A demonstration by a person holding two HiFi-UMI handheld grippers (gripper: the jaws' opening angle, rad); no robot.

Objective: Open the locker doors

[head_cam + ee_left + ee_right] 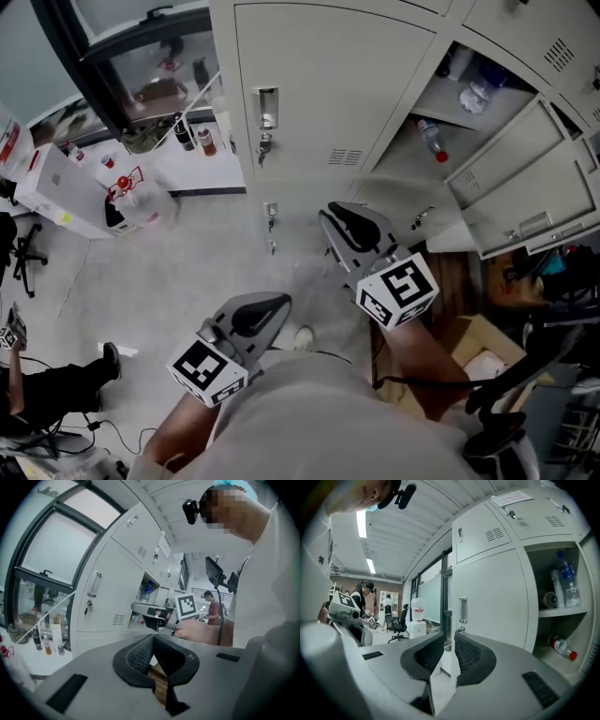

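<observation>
One tall locker door (309,84) is seen shut, with one handle (266,108) on it. Just right of it one locker (398,155) is open, two doors (544,197) are swung out, and two bottles (431,138) are seen inside. Two tools are held low in front. The left tool (151,639) is closed and empty. The right tool (449,644) is parted a little, with nothing gripped.
</observation>
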